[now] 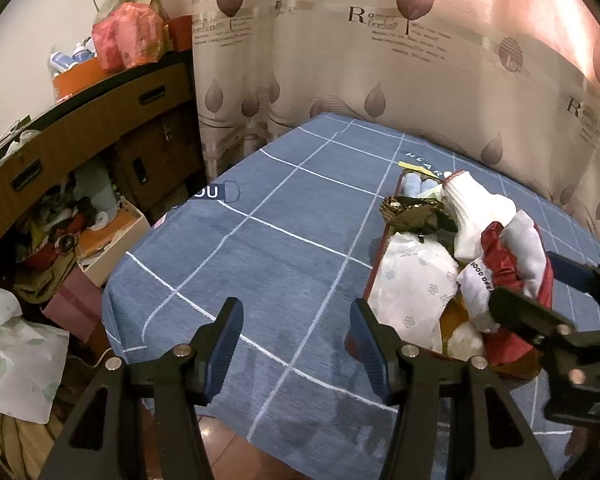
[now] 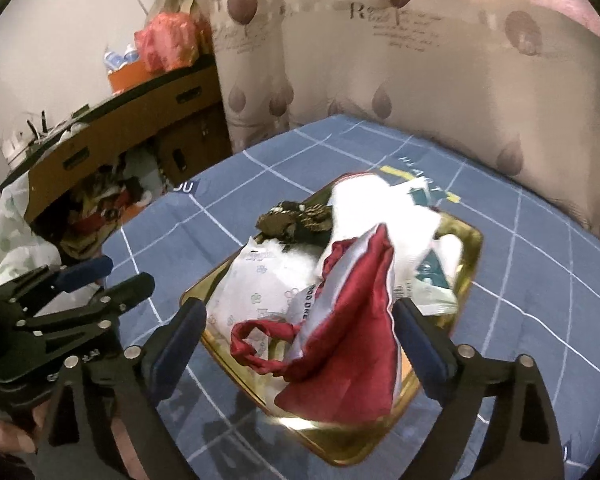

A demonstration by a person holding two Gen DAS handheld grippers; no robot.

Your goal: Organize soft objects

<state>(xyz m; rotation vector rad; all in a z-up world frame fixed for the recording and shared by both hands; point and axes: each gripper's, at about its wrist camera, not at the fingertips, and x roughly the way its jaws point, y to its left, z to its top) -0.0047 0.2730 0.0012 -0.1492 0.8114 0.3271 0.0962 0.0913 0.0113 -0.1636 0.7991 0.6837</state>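
Right claw (image 2: 300, 320) spread wide around the red satin pouch (image 2: 352, 320) atop the heaped gold tray (image 2: 470, 248) on the table, not gripping; left claw (image 1: 296, 336) apart, empty, left of tray—slippery pouch could slide off or drag neighbors out.

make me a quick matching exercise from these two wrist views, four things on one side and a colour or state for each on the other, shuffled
Things:
1. left tongs
2. satin pouch
3. tray
4. tablecloth

Colour or state:
A. gold, shiny rim
B. blue with white grid lines
C. open, holding nothing
D. dark red, between the right tongs' open fingers

Pairs: 1-C, 2-D, 3-A, 4-B
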